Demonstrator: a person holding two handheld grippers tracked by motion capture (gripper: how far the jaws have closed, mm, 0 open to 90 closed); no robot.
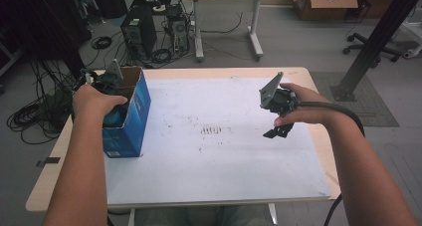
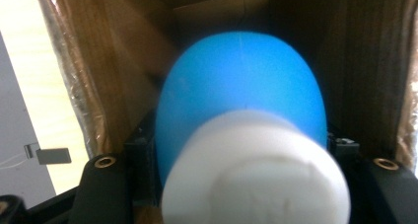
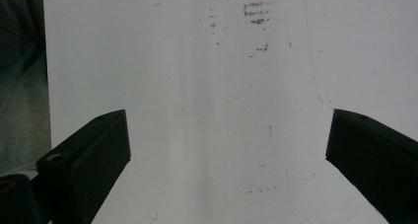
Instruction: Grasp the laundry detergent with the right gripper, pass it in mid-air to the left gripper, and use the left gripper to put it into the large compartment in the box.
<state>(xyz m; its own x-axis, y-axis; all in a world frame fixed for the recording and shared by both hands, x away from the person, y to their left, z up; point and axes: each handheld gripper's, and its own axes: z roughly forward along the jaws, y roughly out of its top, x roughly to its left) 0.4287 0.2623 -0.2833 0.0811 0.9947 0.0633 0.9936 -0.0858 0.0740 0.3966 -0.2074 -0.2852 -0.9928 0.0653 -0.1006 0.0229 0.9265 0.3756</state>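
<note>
While the white-covered surface (image 1: 219,156) bears brown smudges (image 1: 211,130) before a cabled room floor (image 1: 298,42), the right hand-held gripper (image 1: 277,131) hovers with jaws wide apart, and the left hand-held gripper (image 2: 236,184) clamps a blue-and-white bulb (image 2: 241,100) inside the blue box (image 1: 130,117).

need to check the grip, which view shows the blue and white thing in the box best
The left gripper view: the blue and white object sits close up between the left hand-held gripper jaws inside the box. The high view gives just a blue patch behind the hand.
</note>
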